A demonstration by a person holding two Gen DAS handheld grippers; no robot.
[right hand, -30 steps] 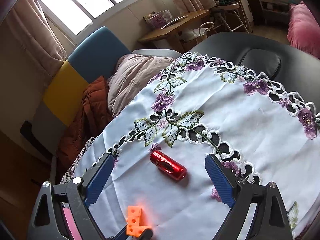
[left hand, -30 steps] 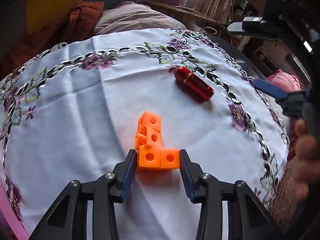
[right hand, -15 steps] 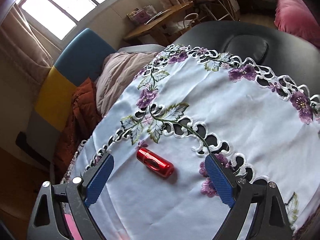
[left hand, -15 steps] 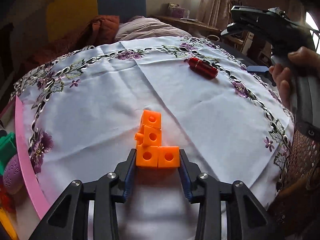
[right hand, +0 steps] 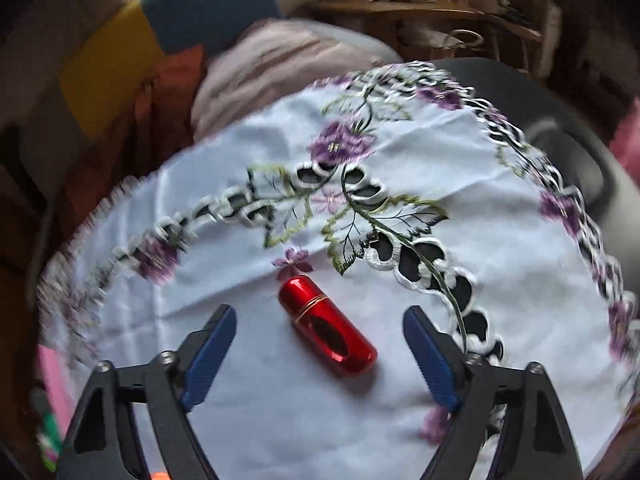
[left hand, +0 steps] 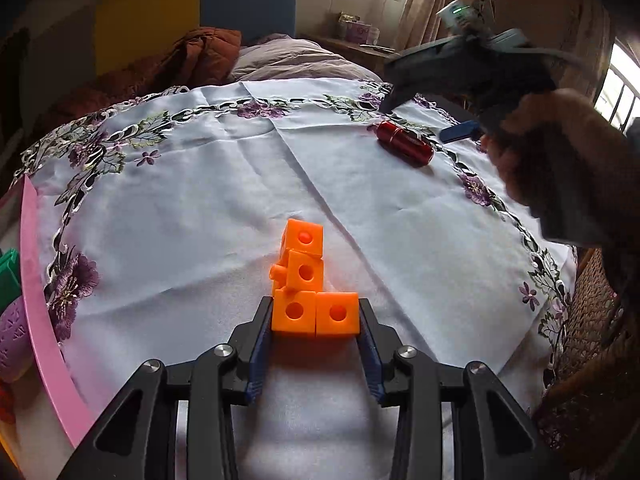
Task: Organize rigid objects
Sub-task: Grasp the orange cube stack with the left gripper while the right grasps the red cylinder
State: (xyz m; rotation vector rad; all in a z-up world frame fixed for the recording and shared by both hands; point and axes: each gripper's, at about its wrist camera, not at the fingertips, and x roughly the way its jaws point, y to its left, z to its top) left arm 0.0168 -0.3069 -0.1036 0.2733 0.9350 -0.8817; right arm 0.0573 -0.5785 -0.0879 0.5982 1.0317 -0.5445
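Observation:
An orange piece of linked cubes sits between the fingers of my left gripper, which is shut on its two bottom cubes and holds it above the white embroidered tablecloth. A shiny red cylinder lies on the cloth; it also shows far right in the left wrist view. My right gripper is open and low over the red cylinder, one finger on each side, not touching it. In the left wrist view the right gripper hangs just above the cylinder.
A pink tray rim with green and purple toys lies at the left table edge. A wicker basket stands at the right. A bed with blankets and a wooden desk lie beyond the table.
My left gripper has lifted and pulled back with the orange cubes. My right gripper has dropped down toward the red cylinder, which now lies between its open fingers.

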